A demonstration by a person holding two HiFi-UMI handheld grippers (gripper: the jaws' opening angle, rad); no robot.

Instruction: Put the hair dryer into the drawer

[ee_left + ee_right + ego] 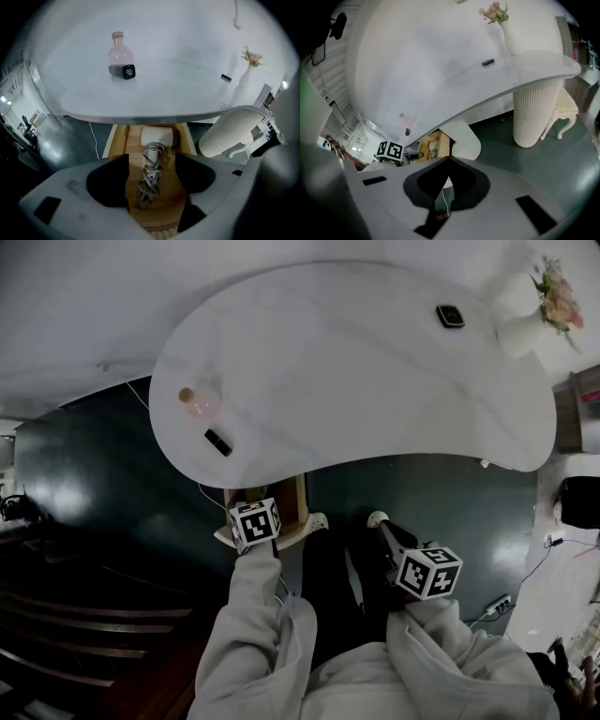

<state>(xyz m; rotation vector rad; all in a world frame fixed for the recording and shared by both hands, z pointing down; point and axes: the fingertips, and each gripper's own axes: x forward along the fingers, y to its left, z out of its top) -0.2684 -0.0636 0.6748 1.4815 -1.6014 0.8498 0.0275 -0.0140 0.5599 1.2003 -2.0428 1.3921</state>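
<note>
the hair dryer (152, 165) lies in the open drawer (121, 140) under the tabletop's (356, 371) 7 o'clock edge, left tongs (151, 174) released above it, right tongs (447, 162) clenched empty, so probably only shutting remains.

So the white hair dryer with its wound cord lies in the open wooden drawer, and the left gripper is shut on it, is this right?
Not quite. The white hair dryer does lie in the open wooden drawer, but the left gripper is open: the left gripper view shows its jaws apart, clear of the dryer.
</note>
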